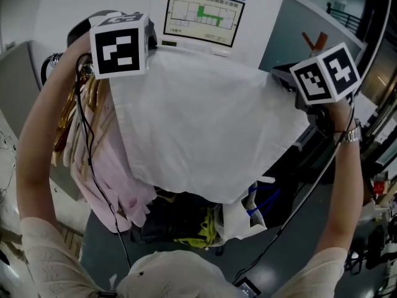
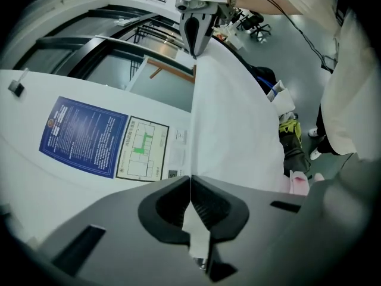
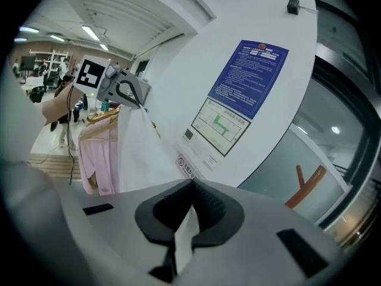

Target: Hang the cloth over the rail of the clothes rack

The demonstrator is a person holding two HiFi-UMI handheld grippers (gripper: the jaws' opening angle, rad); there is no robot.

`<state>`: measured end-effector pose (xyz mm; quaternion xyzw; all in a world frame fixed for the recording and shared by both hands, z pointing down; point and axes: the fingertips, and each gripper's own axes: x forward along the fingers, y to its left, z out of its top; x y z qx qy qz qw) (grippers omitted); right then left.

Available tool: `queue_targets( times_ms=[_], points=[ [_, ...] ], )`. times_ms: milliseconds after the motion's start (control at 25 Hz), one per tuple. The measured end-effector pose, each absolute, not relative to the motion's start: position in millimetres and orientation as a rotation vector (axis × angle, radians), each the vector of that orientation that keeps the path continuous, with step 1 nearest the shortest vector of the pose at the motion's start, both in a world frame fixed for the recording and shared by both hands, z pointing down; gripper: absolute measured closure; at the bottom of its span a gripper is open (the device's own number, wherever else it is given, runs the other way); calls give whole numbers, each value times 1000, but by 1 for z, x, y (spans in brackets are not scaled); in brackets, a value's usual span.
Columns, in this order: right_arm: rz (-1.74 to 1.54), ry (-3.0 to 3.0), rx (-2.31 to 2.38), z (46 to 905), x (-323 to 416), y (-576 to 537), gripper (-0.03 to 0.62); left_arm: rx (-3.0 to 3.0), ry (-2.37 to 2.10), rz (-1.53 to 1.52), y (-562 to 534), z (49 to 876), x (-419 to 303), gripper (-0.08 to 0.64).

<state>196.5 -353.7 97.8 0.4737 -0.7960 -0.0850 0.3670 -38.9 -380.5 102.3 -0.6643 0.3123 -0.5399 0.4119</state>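
Note:
A white cloth [image 1: 205,129] is stretched wide between my two grippers at chest height. The left gripper [image 1: 153,46] is shut on its upper left corner, with the cloth edge pinched between the pads [image 2: 190,182]. The right gripper [image 1: 277,74] is shut on the upper right corner, and a strip of cloth [image 3: 186,231] shows between its pads. From the left gripper view the cloth [image 2: 232,124] runs up to the right gripper [image 2: 195,47]. From the right gripper view it [image 3: 140,151] runs to the left gripper [image 3: 139,102]. The rack's rail is hidden behind the cloth.
Pink garments [image 1: 108,166] on wooden hangers [image 1: 67,120] hang at the left, touching the cloth's side. A white wall with a framed floor plan [image 1: 203,16] stands just behind. Dark and yellow bags [image 1: 192,228] lie on the floor below. A cable [image 1: 93,166] trails from the left gripper.

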Motion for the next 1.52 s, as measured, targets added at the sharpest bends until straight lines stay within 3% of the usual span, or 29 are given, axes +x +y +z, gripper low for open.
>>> queue_targets(
  times_ms=[600, 1040, 1520],
  points=[
    [-291, -1942, 1247, 112, 243, -374, 575, -1674, 920, -1395, -415, 108, -86, 541],
    [-348, -1942, 1287, 107, 244, -370, 575, -1703, 912, -1205, -395, 109, -65, 543],
    [-421, -1988, 1365, 98, 250, -365, 575, -1681, 908, -1279, -399, 116, -67, 549]
  ],
)
